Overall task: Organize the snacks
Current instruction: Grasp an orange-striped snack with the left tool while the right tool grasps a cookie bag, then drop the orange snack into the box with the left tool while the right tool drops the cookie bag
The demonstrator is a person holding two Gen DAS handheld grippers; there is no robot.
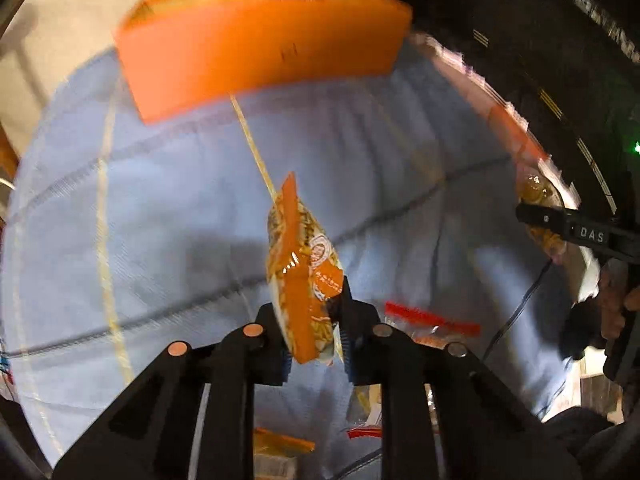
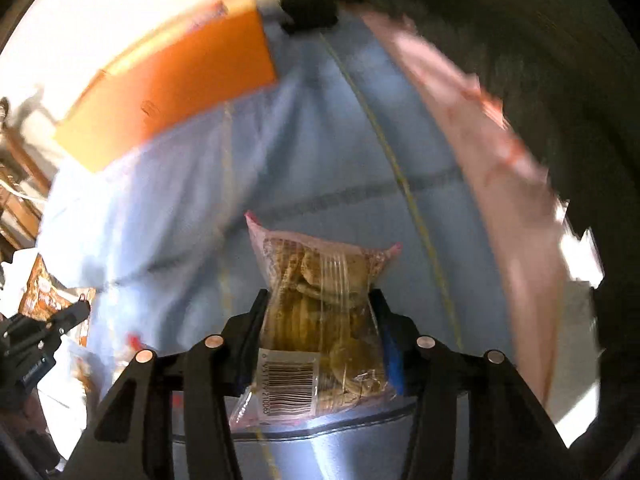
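Observation:
My left gripper (image 1: 314,320) is shut on an orange snack packet (image 1: 304,264) and holds it edge-on above a light blue cloth (image 1: 168,208). My right gripper (image 2: 320,320) is shut on a clear cookie bag (image 2: 320,320) with pink edges and a barcode label, held above the same cloth (image 2: 168,208). An orange box (image 1: 260,44) stands at the far end of the cloth; it also shows in the right wrist view (image 2: 172,92). The right gripper with its cookie bag shows at the right edge of the left wrist view (image 1: 560,224).
More snack packets lie on the cloth near my left gripper: a red-topped one (image 1: 432,320) and orange ones (image 1: 280,444). A long pink packet (image 2: 500,152) lies along the cloth's right edge. Dark surroundings lie to the right. The left gripper (image 2: 48,332) shows at left.

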